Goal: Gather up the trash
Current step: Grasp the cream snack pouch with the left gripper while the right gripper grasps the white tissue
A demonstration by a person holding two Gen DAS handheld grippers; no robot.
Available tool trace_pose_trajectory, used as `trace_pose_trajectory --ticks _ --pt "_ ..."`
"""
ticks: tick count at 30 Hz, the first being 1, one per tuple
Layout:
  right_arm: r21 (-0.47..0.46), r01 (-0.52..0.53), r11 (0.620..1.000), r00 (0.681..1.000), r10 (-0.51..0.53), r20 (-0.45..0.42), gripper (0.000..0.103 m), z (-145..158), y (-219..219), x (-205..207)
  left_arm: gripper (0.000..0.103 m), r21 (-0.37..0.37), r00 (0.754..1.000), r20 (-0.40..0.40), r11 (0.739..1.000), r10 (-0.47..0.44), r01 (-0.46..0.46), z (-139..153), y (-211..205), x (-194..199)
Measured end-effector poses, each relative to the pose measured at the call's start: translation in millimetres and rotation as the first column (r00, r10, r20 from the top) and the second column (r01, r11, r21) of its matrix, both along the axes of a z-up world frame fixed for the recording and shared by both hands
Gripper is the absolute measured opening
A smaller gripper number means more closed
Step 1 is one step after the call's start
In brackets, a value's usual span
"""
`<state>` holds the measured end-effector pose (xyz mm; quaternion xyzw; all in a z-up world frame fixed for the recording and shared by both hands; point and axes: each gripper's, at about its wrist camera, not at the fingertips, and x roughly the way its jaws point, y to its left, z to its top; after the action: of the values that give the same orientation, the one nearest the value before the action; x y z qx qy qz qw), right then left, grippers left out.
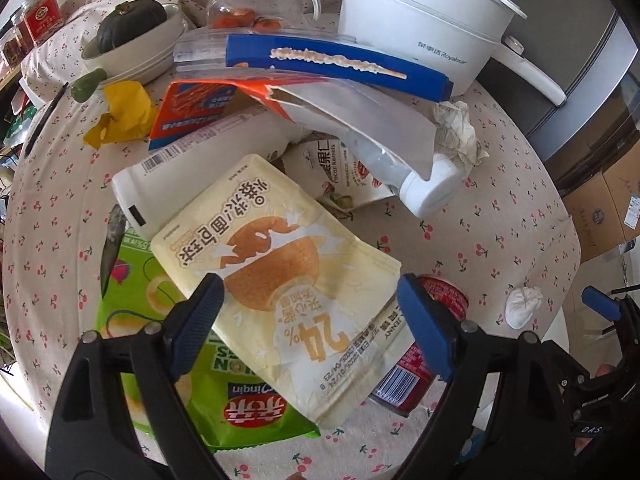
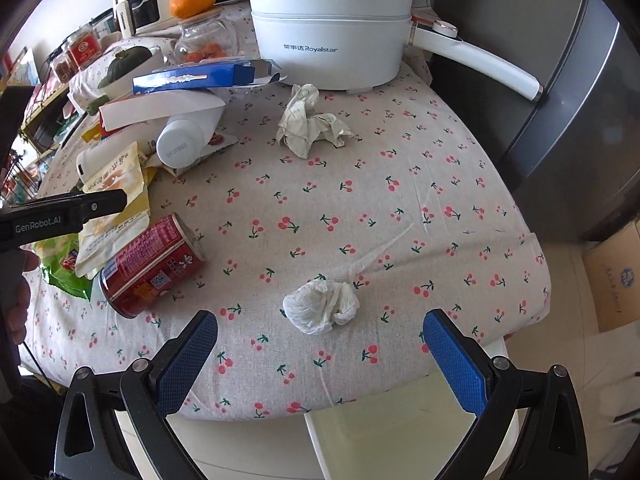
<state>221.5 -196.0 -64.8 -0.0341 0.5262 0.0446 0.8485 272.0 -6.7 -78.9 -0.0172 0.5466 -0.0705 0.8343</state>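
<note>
left gripper (image 1: 310, 320): I'm hovering it over the cream bread-snack pouch (image 1: 276, 264), centre frame; jaws wide, gripping nothing.
right gripper (image 2: 320, 356): I'm holding it wide open and empty above the white tissue wad (image 2: 321, 306), lower centre.
pile: red can (image 2: 150, 266) is lying beside the pouch, green chip bag (image 1: 168, 320) underneath.
upper centre: crumpled tissue (image 2: 308, 122) is sitting near the white Royalstar pot (image 2: 332, 36).

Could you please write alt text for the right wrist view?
The open right gripper hovers over a crumpled white tissue on a cherry-print tablecloth. A red can lies on its side to the left beside snack wrappers, with a white electric pot behind.
</note>
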Motion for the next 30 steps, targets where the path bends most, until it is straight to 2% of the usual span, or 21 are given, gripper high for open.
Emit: trace_pose_trajectory --ticks 3,7,10,12,13,15,17,22,29,30 --pt "0.021 0.014 1.000 1.000 -0.014 0.001 0.103 2 -3 4 0.088 0.047 0.999 0.014 0.998 -0.039 0.038 -1 -15 0" --pt "0.036 0.034 0.999 0.999 -0.034 0.002 0.103 3 -10 4 0.086 0.136 0.995 0.076 0.990 -0.057 0.047 2 -25 -1" --pt "0.040 0.040 0.998 0.999 -0.040 0.002 0.103 4 -15 0 0.067 0.183 0.994 0.088 0.982 -0.072 0.055 2 -26 -3" --pt "0.040 0.042 0.998 0.999 -0.042 0.003 0.103 4 -17 -3 0.051 0.175 0.994 0.073 0.982 -0.080 0.066 0 -22 -3" --pt "0.039 0.043 0.998 0.999 -0.043 0.003 0.103 4 -18 -3 0.046 0.174 0.995 0.067 0.983 -0.079 0.067 -1 -21 -3" --pt "0.041 0.046 0.998 0.999 -0.046 0.003 0.103 3 -20 -5 0.020 0.184 0.995 0.059 0.981 -0.082 0.070 -3 -20 -2" --pt "0.045 0.047 0.998 0.999 -0.047 -0.001 0.103 3 -21 -5 0.005 0.182 0.995 0.052 0.980 -0.087 0.077 -5 -17 -3" --pt "0.053 0.074 0.996 0.997 -0.073 -0.029 0.103 -3 -28 1 0.001 0.153 0.990 0.096 0.984 -0.107 0.091 9 -2 -14" --pt "0.121 0.121 0.985 0.988 -0.108 -0.107 0.102 -28 -35 21 0.000 0.040 0.980 0.181 0.996 -0.087 0.081 41 25 -33" --pt "0.128 0.120 0.985 0.988 -0.106 -0.110 0.097 -31 -33 23 0.000 0.029 0.977 0.196 0.997 -0.080 0.076 45 30 -36"
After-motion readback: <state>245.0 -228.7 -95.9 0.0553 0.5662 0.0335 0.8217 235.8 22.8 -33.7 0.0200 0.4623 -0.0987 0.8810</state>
